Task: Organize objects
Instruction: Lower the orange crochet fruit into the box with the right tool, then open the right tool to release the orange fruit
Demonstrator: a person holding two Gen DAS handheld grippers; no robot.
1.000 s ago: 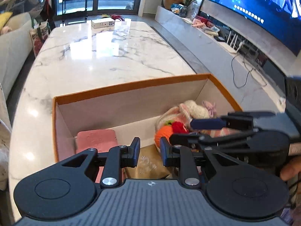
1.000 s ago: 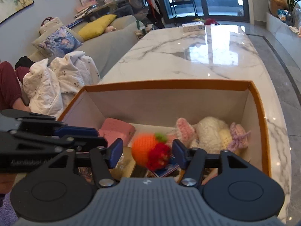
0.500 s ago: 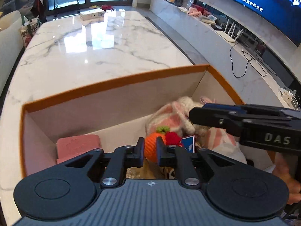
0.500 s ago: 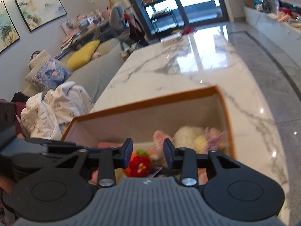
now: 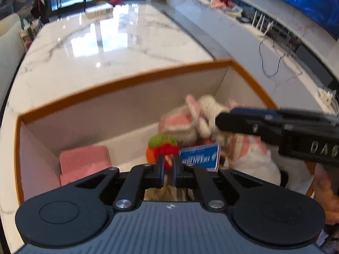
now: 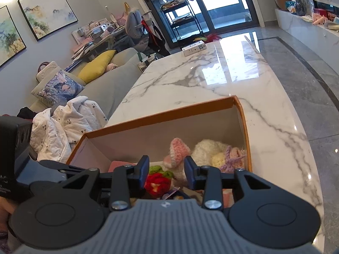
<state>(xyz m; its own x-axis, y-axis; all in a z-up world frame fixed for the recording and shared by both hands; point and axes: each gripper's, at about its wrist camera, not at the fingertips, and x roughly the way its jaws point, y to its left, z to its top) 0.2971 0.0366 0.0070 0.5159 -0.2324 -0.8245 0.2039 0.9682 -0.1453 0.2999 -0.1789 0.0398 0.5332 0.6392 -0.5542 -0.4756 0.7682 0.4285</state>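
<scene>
An orange-rimmed cardboard box (image 5: pixel 118 80) stands on the marble table (image 5: pixel 106 42). Inside lie a pink pouch (image 5: pixel 84 160), an orange and red knitted toy (image 5: pixel 163 148), a blue card (image 5: pixel 200 156) and a white and pink knitted bunny (image 5: pixel 190 118). My left gripper (image 5: pixel 168 169) hangs above the near side of the box, nearly shut with a narrow gap, holding nothing. My right gripper (image 6: pixel 166 172) is open and empty above the box (image 6: pixel 169 112); the red toy (image 6: pixel 157 183) shows between its fingers below. It also shows at the right in the left wrist view (image 5: pixel 275 124).
A white carton (image 6: pixel 193 48) sits at the table's far end. A grey sofa (image 6: pixel 110 89) with cushions and a white blanket (image 6: pixel 63 127) runs along the table's left. A TV shelf (image 5: pixel 254 31) with cables lies to the right.
My left gripper has closed from part open to nearly shut. My right gripper has narrowed a little and lifted back, so the box looks farther below. Both views have tilted upward.
</scene>
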